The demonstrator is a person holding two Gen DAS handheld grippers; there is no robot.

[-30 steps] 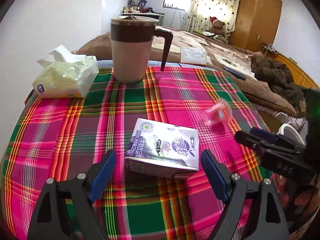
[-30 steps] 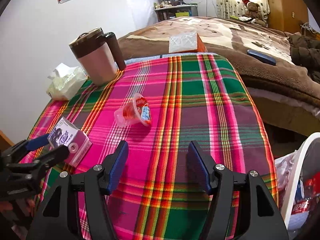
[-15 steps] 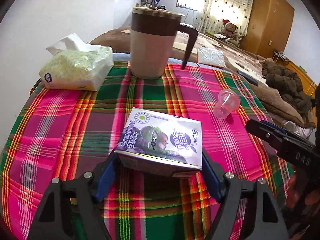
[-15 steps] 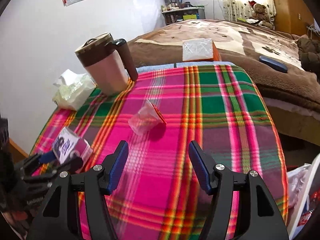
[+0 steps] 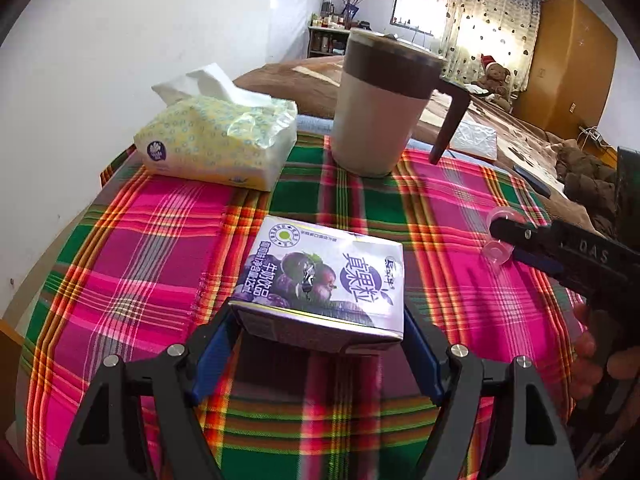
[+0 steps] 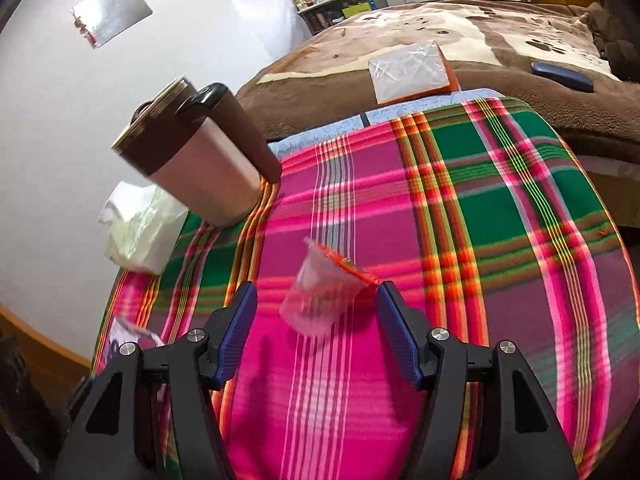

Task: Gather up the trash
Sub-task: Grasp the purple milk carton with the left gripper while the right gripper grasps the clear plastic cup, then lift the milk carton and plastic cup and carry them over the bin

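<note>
A purple drink carton (image 5: 320, 280) lies on the plaid tablecloth (image 5: 140, 264). My left gripper (image 5: 316, 340) is open, its blue pads on either side of the carton's near end, close to or touching its sides. A small clear plastic cup (image 6: 324, 292) with an orange foil lid lies on its side. My right gripper (image 6: 316, 332) is open with the cup between its fingertips, apart from both pads. In the left wrist view the cup (image 5: 498, 250) sits at the right gripper's tip (image 5: 516, 240). The carton (image 6: 128, 332) shows at the right wrist view's lower left.
A tall brown-and-beige mug (image 5: 380, 108) with a handle and a yellow tissue pack (image 5: 216, 148) stand at the table's far side. Behind is a bed with a brown blanket (image 6: 400, 24), a wrapped box (image 6: 412, 70) and a dark remote (image 6: 560, 76).
Both grippers have moved forward. The carton now sits between my left pads and the cup between my right fingertips. The left jaws have narrowed around the carton.
</note>
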